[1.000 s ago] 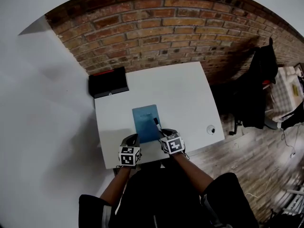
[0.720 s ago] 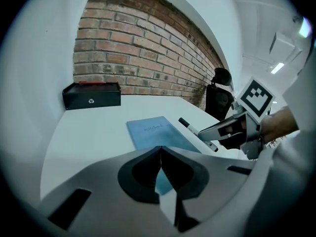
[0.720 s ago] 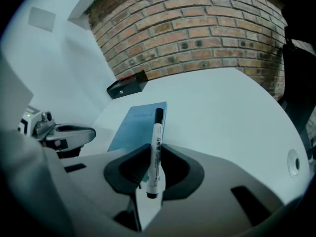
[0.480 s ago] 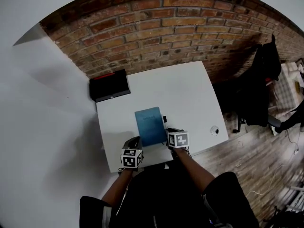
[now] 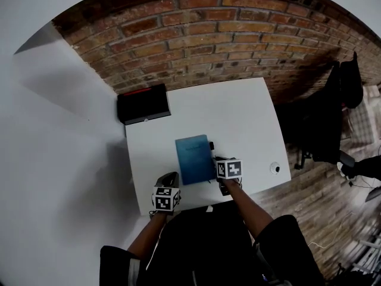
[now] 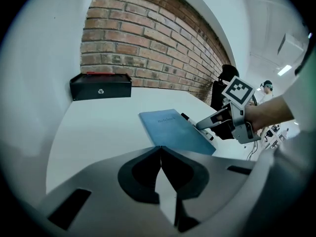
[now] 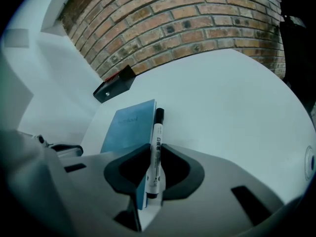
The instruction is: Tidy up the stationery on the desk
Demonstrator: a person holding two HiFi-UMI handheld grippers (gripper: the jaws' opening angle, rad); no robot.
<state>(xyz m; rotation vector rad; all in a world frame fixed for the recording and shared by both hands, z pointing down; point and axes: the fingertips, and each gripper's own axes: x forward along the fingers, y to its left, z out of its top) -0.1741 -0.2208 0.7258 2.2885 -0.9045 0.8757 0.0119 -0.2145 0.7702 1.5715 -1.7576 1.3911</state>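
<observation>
White desk, smooth and matte, set against a rough brick wall. Since a second ago my right gripper has carried the marker off the blue notebook's near corner and lower, alongside its right edge. Its jaws pinch the white barrel, black cap pointing away. My left gripper is pressed together on nothing, near the notebook's near-left corner. I judge the marker is being lined up beside the notebook. The notebook is thin and flat; the marker is round plastic and may roll. A rigid black box sits far left.
</observation>
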